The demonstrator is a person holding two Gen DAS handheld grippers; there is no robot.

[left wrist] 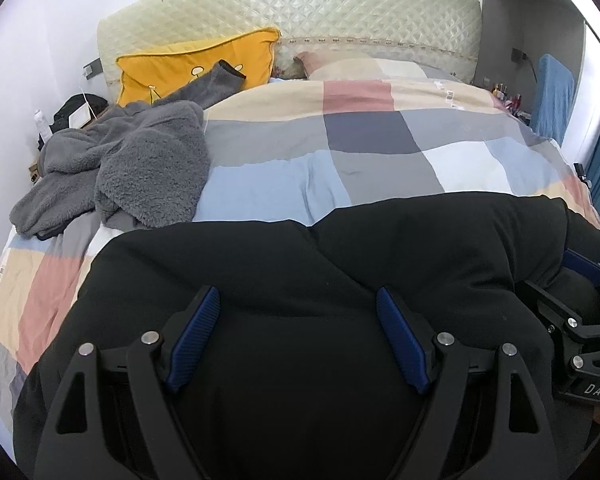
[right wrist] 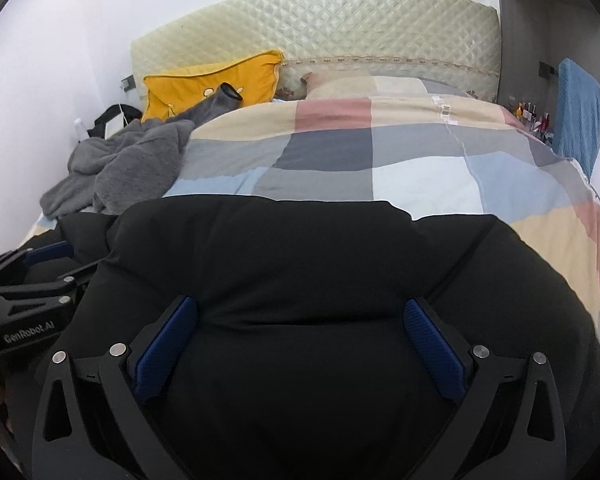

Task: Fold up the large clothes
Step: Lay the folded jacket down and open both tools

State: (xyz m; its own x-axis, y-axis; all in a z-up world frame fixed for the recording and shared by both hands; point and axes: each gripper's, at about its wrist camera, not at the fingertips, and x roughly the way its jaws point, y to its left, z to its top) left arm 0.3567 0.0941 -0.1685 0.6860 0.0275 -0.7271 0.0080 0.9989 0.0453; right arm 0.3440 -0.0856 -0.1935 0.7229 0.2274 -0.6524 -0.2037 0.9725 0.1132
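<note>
Left wrist: fingers (left wrist: 204, 312) wide over black garment (left wrist: 300, 248).

A padded jacket (left wrist: 340, 248) lies on the bed's quilt (left wrist: 380, 148) at the near edge. Beyond it to the left, a fleece garment (left wrist: 140, 160) sits crumpled, one sleeve reaching onto a cushion (left wrist: 188, 68) that leans against the headboard (left wrist: 300, 4) behind.
</note>
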